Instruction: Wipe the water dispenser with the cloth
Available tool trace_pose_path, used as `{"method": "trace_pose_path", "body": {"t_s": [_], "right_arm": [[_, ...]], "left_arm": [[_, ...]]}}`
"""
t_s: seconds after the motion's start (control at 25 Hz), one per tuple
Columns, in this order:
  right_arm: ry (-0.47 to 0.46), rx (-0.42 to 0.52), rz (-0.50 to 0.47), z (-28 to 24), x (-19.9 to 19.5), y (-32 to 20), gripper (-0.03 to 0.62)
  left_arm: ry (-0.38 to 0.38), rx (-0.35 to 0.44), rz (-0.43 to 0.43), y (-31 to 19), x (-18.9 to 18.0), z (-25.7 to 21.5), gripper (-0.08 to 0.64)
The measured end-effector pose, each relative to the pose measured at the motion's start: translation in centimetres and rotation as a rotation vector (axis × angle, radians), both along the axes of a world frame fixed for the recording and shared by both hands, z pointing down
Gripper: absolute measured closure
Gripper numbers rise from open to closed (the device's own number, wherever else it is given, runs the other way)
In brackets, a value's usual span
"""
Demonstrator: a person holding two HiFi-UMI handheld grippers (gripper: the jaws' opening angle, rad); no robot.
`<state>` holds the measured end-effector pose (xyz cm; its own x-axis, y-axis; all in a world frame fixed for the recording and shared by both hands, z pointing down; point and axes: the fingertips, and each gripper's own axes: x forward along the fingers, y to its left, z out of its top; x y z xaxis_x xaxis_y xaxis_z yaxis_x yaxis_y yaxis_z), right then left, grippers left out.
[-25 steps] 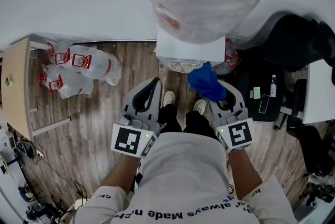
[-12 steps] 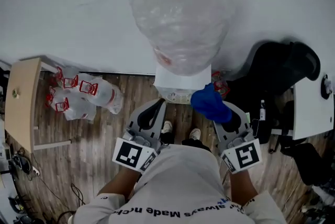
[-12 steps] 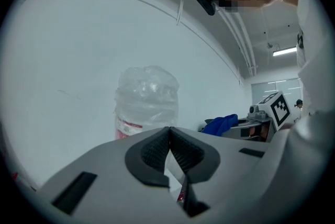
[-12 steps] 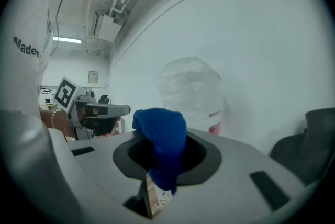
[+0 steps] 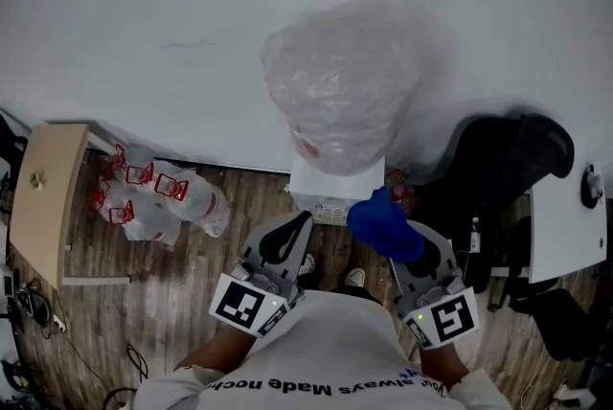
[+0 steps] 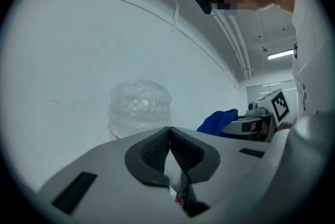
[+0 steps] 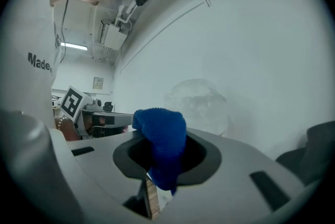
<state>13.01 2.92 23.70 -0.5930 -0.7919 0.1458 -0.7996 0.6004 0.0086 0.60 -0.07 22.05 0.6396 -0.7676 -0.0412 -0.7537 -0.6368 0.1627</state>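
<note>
Status: right tool is pinching the blue cloth. The cloth is bunched between the jaws, with a lump standing up above them and a tail hanging below. The left tool has its jaws pressed together, nothing between them. Head view: both tools are held side by side, low in front of the person's torso, pointing toward the water dispenser. The cloth sits just beside the right front corner of the dispenser's white body and overlaps it in view; can't confirm contact. The left tool's tip is near the dispenser's front. The dispenser stands on the wood floor against the white wall, with a large bottle wrapped in clear plastic on top. On the floor left of the dispenser is a pile of clear plastic bags with red print. The pile is next to a light wood tabletop at the floor's left edge. Right of the dispenser are a black chair and a white tabletop.
</note>
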Motion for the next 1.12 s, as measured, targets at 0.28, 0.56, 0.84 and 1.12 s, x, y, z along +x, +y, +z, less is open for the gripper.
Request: {"method": "trace_pose_path", "body": {"t_s": [0.28, 0.56, 0.84, 1.12], "right_arm": [[-0.008, 0.025, 0.027, -1.2, 0.2, -0.5, 0.5], [-0.014, 0.022, 0.035, -1.2, 0.0, -2.1, 0.5], [-0.022, 0.023, 0.034, -1.2, -0.1, -3.2, 0.5], [-0.021, 0.017, 0.036, -1.1, -0.8, -4.1, 0.5]], "left_arm": [[0.007, 0.024, 0.011, -0.4, 0.0, -0.8, 0.54], [0.027, 0.032, 0.016, -1.8, -0.3, -1.0, 0.54], [0.032, 0.035, 0.023, -3.0, -0.1, -1.0, 0.54], [0.042, 0.028, 0.032, -4.0, -0.7, -0.8, 0.54]]}}
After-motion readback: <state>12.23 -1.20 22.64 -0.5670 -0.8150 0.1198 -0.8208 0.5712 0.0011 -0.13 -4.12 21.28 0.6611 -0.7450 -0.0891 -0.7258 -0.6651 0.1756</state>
